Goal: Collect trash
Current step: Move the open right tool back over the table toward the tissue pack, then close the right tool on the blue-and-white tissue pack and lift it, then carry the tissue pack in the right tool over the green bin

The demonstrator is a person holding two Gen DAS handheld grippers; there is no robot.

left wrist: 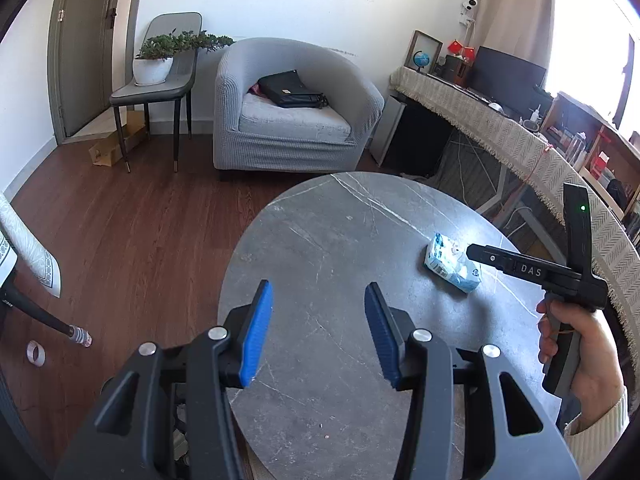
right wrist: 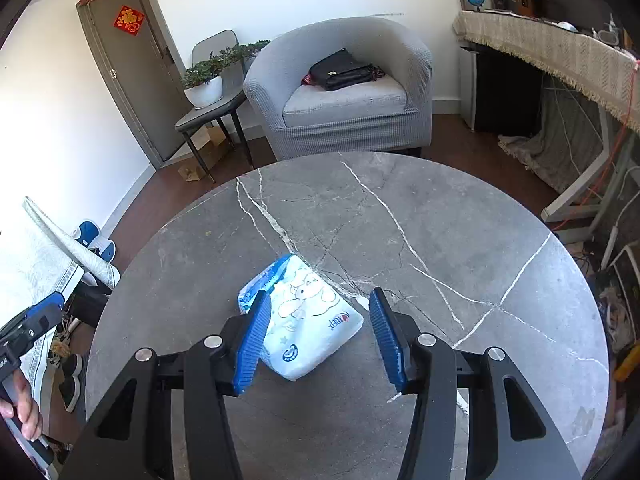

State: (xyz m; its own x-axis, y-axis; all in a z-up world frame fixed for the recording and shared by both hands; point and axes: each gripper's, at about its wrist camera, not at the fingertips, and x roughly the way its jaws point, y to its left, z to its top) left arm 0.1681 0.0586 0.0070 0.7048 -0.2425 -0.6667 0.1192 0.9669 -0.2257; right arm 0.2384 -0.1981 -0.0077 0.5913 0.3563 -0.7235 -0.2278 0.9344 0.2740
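1. Right wrist view: a soft white and blue tissue pack (right wrist: 304,316) printed with a cartoon bear lies on the round grey marble bench (right wrist: 440,216), towards its near left part.
2. Right gripper (right wrist: 320,332) hangs over the pack with its jaws spread; the left blue pad (right wrist: 252,344) covers the pack's left edge in the picture, while the right pad (right wrist: 388,340) stands clear of it to the right. Whether the left pad touches the pack cannot be told, and the pack is not pinched.
3. Left wrist view shows the same tissue pack (left wrist: 454,266) on the far right part of the bench (left wrist: 320,220), with the black tip of the right gripper (left wrist: 480,254) just over its right end and the person's right hand (left wrist: 576,344) around the handle, a pale knitted cuff at the wrist.
4. Left gripper (left wrist: 318,332) is over bare marble near the bench's front left edge, well apart from the pack, its jaws spread with nothing between the blue pads.
5. Beyond the bench stands a grey armchair (right wrist: 344,92) with a black bag (right wrist: 344,70) on its seat.
6. Beside the armchair, a potted plant (right wrist: 208,80) sits on a grey chair (right wrist: 212,112) near a door (right wrist: 132,76).
7. Along the right wall runs a desk under a fringed cloth (right wrist: 552,48).
8. Dark wooden floor (left wrist: 120,220) surrounds the bench.
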